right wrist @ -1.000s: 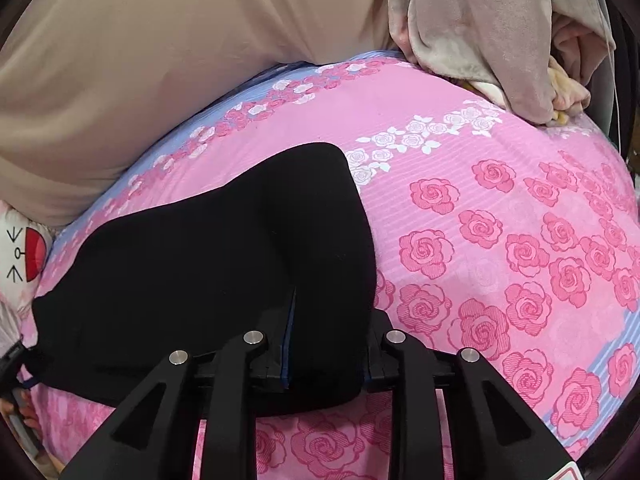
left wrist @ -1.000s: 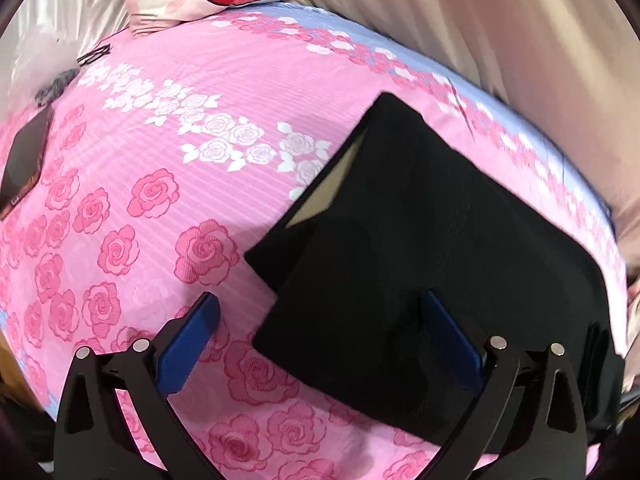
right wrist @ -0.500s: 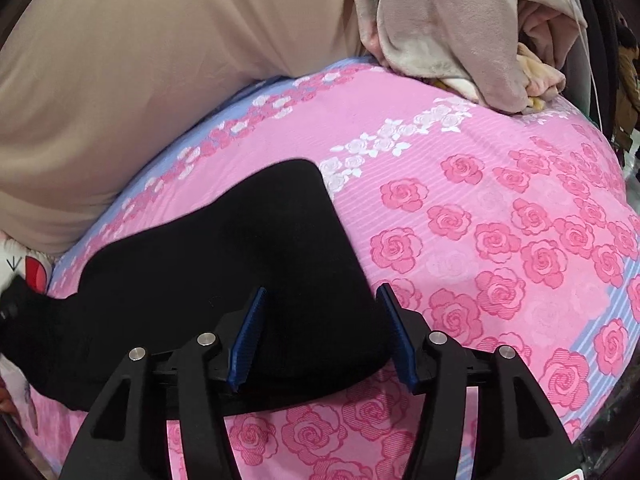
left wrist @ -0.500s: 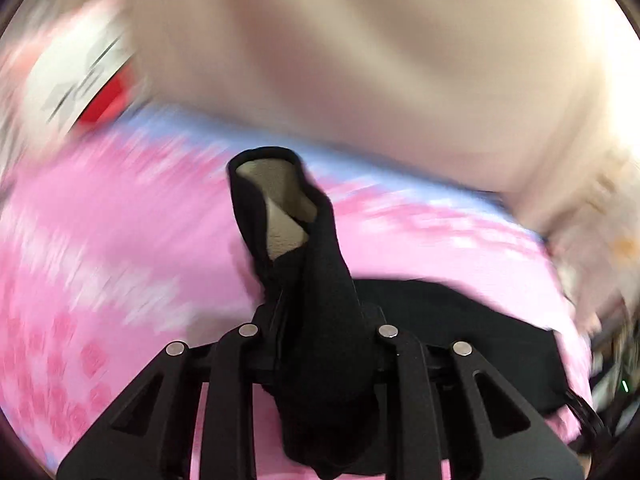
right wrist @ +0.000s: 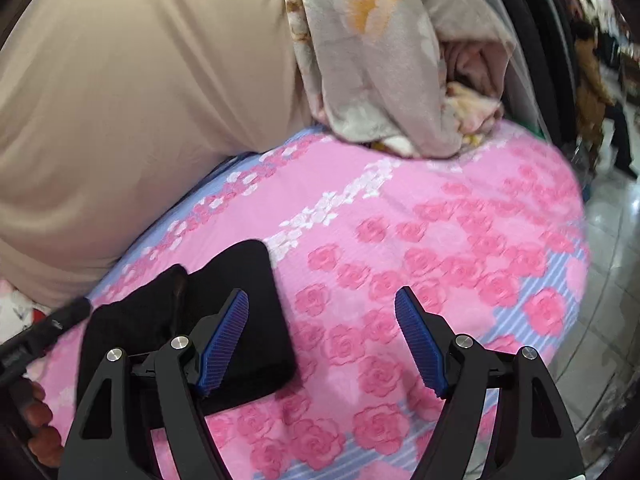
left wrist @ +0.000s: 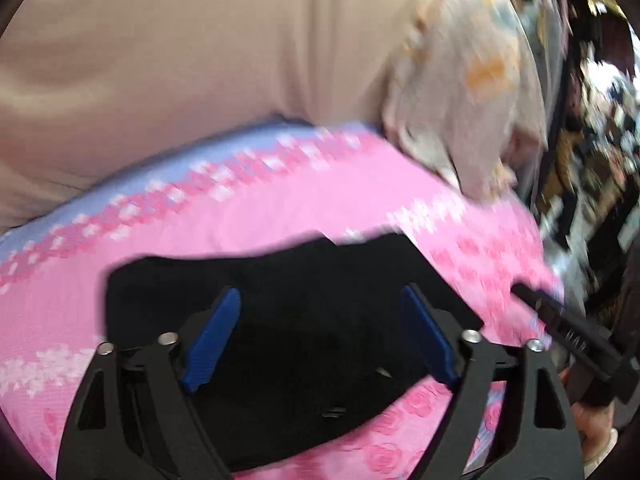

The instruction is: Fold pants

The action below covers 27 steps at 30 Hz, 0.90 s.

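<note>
Black pants [right wrist: 236, 312] on pink rose-print sheet [right wrist: 440, 240]; blanket [right wrist: 372, 60] seemingly grey floral.

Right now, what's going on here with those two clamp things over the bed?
A person is folding black pants on a bed with a pink rose-patterned sheet, using a handheld gripper in each hand. The pants lie folded into a compact bundle on the sheet. The left gripper hovers over them, its jaws opening with nothing pinched. The right gripper is beside the bundle, its jaws also opening and empty. A floral blanket is heaped at the far edge.

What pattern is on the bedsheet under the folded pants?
Pink roses on a pink sheet, with a white-flower band and a lilac edge; clearest in the right wrist view.
</note>
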### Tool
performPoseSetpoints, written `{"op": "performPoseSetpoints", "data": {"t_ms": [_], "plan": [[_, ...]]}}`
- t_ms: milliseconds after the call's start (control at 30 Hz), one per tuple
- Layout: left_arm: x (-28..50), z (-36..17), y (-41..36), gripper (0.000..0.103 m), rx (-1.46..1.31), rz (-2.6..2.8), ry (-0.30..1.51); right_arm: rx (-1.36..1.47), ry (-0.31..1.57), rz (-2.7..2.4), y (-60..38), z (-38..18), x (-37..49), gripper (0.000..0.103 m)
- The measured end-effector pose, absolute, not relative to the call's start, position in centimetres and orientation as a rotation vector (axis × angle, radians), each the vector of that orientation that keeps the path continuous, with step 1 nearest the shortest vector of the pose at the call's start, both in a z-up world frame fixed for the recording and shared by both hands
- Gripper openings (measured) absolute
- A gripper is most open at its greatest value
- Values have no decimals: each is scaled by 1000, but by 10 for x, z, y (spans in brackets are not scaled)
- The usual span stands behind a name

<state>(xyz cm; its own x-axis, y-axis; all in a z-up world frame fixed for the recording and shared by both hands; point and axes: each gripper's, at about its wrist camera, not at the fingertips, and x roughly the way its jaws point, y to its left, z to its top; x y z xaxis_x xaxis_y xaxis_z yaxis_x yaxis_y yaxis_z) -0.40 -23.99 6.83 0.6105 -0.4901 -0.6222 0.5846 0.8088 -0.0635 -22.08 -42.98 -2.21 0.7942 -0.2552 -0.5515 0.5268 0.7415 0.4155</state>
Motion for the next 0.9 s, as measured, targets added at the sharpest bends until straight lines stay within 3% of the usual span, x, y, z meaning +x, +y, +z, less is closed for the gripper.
{"op": "performPoseSetpoints", "data": {"t_ms": [100,400,433,467,500,600,767,900], "plan": [[23,92,-183,96,57,-481,602,592,508,-320,-415,-18,-196,74],[65,64,-65,96,12,-91,693,484,755,-88,-342,-55,-72,78],[65,58,-59,96,14,-78,703,440,745,-71,-328,-56,-68,72],[65,54,-57,96,20,-72,711,411,761,-60,-318,-56,-63,46],[65,50,-56,96,27,-67,721,399,759,-54,-313,-54,-61,28],[68,41,-62,96,44,-74,744,394,695,5,-317,-24,-71,14],[59,37,-83,96,52,-172,754,272,579,-195,-368,35,-115,15],[58,15,-110,96,50,-280,830,324,814,-247,-418,-34,-105,31]]}}
